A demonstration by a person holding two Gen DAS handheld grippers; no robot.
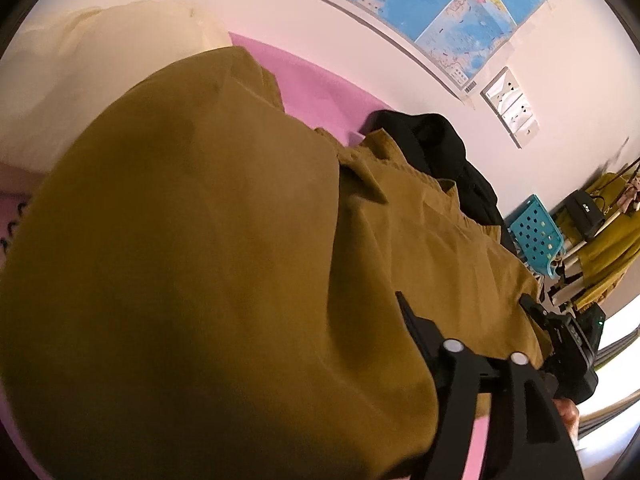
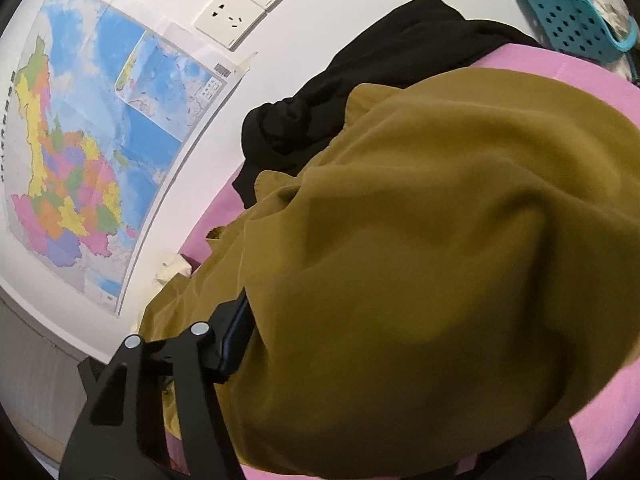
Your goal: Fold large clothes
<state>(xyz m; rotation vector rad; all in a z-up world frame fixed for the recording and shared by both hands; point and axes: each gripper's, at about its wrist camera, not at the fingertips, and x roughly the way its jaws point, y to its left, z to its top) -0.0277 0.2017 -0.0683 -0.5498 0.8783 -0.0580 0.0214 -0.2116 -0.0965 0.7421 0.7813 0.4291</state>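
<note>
Left gripper [image 1: 404,312]: jaws clamped on the garment's edge; cloth billows over the left-wrist view.
Right gripper [image 2: 240,308]: jaws clamped on the same cloth, one finger [image 2: 234,336] showing.
Garment [image 2: 440,260]: large mustard-brown piece, soft folds, collar [image 1: 360,176] near centre, draped over the pink bed [image 1: 320,88].
Black clothes [image 2: 360,92]: heaped at 12 o'clock, touching the garment's far edge.
Around: white bedding [image 1: 80,72] at 10 o'clock; map [image 2: 88,152], sockets [image 2: 248,8] on the wall; teal basket [image 2: 580,20] at 1 o'clock.
</note>
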